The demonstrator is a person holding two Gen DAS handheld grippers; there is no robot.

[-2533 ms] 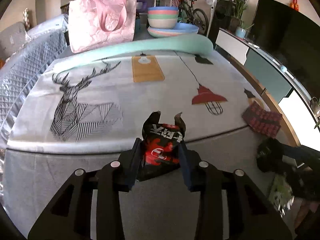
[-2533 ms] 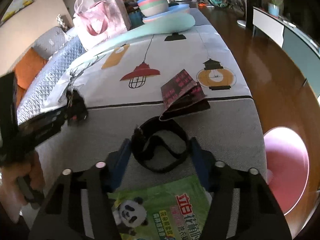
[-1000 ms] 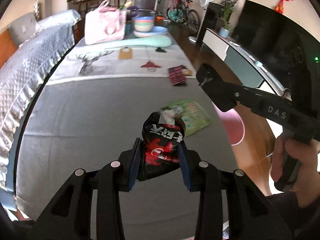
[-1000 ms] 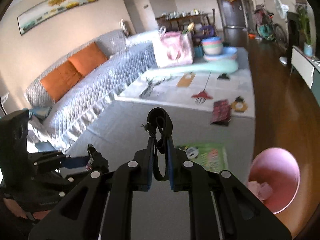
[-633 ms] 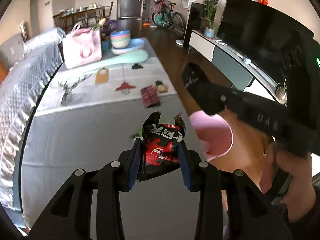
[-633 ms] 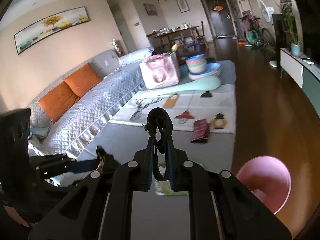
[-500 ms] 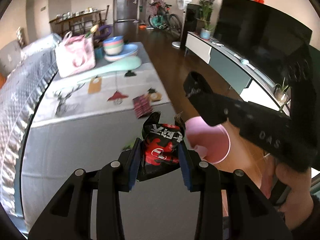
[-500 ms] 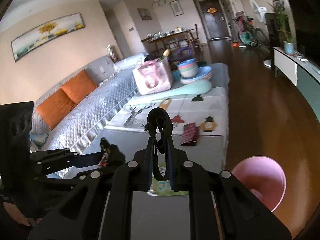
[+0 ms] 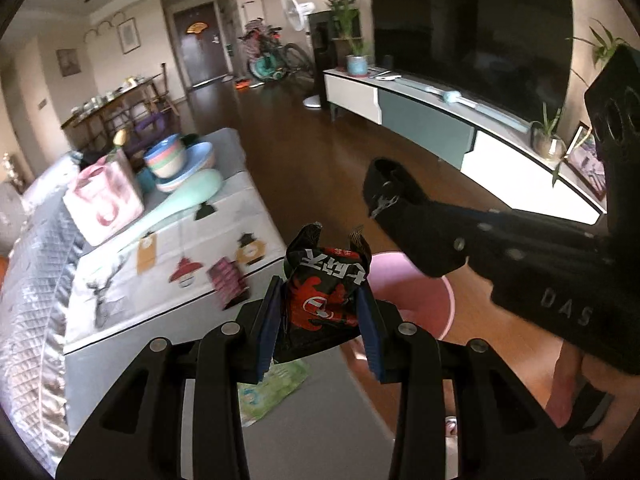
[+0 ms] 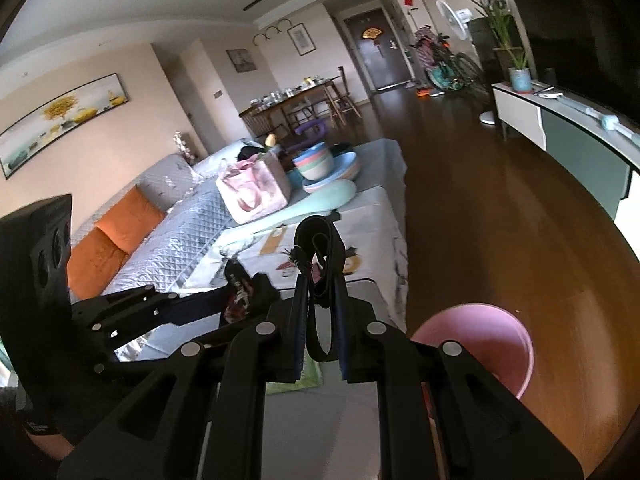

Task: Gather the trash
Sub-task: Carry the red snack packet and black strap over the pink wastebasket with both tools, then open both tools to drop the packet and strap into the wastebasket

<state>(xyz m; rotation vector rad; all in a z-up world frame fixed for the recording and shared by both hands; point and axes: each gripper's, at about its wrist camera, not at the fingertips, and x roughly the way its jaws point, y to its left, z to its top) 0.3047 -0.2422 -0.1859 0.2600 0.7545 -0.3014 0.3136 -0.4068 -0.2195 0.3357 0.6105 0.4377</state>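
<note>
The left claw [image 9: 322, 320] is clamped on a crumpled black-and-red snack wrapper [image 9: 324, 292], which stands up between its blue-padded fingers [image 9: 269, 322]. The right claw [image 10: 320, 320] is pinched nearly closed on a looped black strap [image 10: 322, 256] that arches above its tips. Just beyond both, a round pink plastic bin [image 10: 480, 340] stands on the dark wooden floor [image 10: 500, 220] beside the grey-covered low surface [image 9: 320, 420]. A green printed packet [image 9: 272, 388] lies flat on that surface under the left claw; farther on lies a dark red patterned packet [image 9: 230, 286]. Beyond sit a pink tote bag [image 9: 102, 204] and stacked pastel bowls [image 9: 166, 158].
</note>
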